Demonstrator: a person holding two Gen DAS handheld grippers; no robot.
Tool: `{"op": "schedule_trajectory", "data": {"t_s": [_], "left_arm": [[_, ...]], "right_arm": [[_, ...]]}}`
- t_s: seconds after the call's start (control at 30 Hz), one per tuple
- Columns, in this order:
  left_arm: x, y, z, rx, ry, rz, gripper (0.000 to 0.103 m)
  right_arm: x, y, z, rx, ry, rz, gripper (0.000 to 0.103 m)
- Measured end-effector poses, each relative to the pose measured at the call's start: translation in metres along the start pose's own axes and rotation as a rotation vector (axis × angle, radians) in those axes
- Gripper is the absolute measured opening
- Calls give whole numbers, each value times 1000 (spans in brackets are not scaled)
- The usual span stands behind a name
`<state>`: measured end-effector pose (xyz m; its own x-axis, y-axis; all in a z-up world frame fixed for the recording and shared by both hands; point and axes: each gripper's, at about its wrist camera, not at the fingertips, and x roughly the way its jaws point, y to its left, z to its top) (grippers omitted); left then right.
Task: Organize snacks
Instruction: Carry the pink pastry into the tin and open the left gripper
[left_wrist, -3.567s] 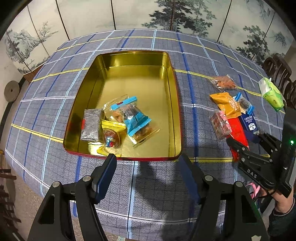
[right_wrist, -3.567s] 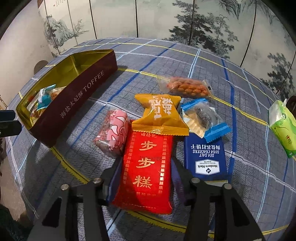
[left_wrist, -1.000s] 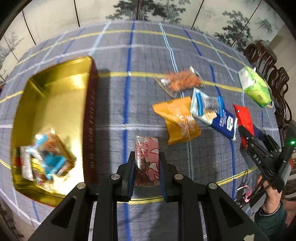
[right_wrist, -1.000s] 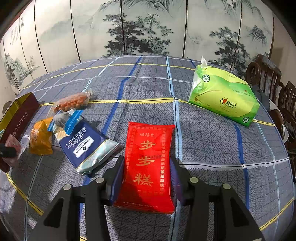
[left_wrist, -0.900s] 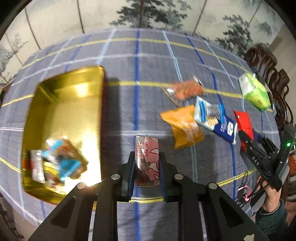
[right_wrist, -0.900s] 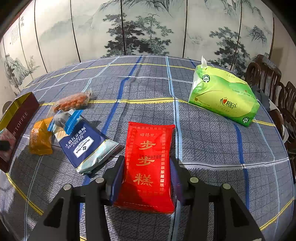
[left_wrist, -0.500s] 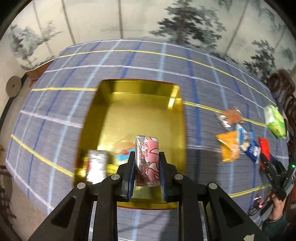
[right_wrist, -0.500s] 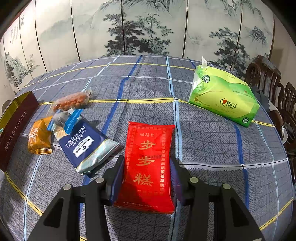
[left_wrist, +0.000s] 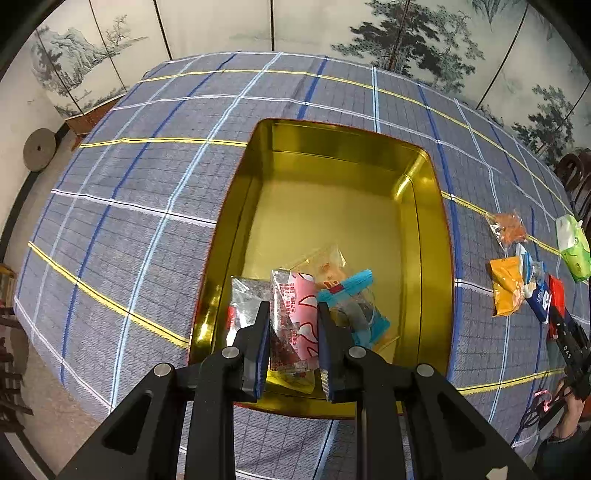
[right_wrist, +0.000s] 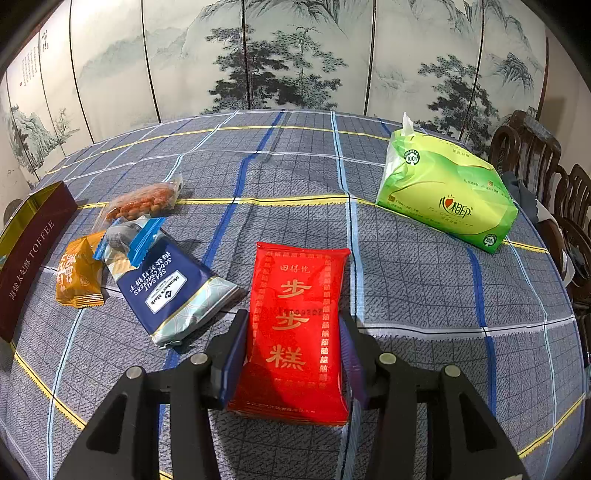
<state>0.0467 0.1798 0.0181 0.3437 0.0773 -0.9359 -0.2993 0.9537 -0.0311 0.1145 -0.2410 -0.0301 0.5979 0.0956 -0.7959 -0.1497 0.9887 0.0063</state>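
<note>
The left gripper (left_wrist: 291, 325) hangs over the near end of the gold tin (left_wrist: 432, 236), its jaws nearly closed and clenched on a pink packet (left_wrist: 293, 325), one blue pad pressing each long side. The packet stands between the pads and juts out beyond them toward the far end; whether its lower edge rests on the snacks beneath cannot be told. Just left of it in the tin lies a silver packet (left_wrist: 245, 295), and just right a blue-ended wrapper (left_wrist: 351, 295) over a clear one (left_wrist: 325, 262); a yellow wrapper (left_wrist: 295, 380) peeks out under the pink packet. The far half of the tin shows bare gold floor.

The right gripper (right_wrist: 293, 354) is low over the counter (right_wrist: 424, 280), jaws set a good deal wider and grasping a red packet (right_wrist: 297, 325) by its long edges. The packet lies flat, or nearly so, on the plaid cloth, its far half reaching past the fingertips. To its left, close by, sits a blue cracker pack (right_wrist: 173, 291), with a blue-ended wrapper (right_wrist: 127, 236) lying over its far end. An orange packet (right_wrist: 77, 273) touches that pack's left side, and a clear bag of nuts (right_wrist: 142, 201) lies just beyond. The tin's maroon side stands at the far left edge. A green tissue pack (right_wrist: 443, 195) rests well apart at the far right.
</note>
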Motion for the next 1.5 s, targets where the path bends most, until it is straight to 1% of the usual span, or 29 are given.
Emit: {"op": "schedule_trajectory", "data": {"t_s": [0.2, 0.37, 0.6, 0.9, 1.07, 1.3, 1.4, 1.47, 1.5], "left_arm": [[9, -3, 0, 24, 10, -17, 20], [19, -7, -1, 41, 34, -28, 20], [20, -12, -4, 61, 32, -13, 20], [18, -15, -4, 77, 26, 6, 23], [13, -16, -3, 81, 13, 10, 32], [10, -17, -4, 86, 4, 14, 37], [7, -17, -5, 86, -8, 23, 44], [5, -18, -6, 91, -21, 23, 50], [4, -19, -7, 94, -24, 21, 51]], "right_arm": [[0, 0, 0, 0, 0, 0, 49], [0, 0, 0, -1, 0, -1, 49], [0, 0, 0, -1, 0, -1, 49], [0, 0, 0, -2, 0, -2, 49], [0, 0, 0, -2, 0, -2, 48], [0, 0, 0, -2, 0, -2, 48], [0, 0, 0, -2, 0, -3, 48], [0, 0, 0, -2, 0, -3, 48], [0, 0, 0, -2, 0, -4, 48]]}}
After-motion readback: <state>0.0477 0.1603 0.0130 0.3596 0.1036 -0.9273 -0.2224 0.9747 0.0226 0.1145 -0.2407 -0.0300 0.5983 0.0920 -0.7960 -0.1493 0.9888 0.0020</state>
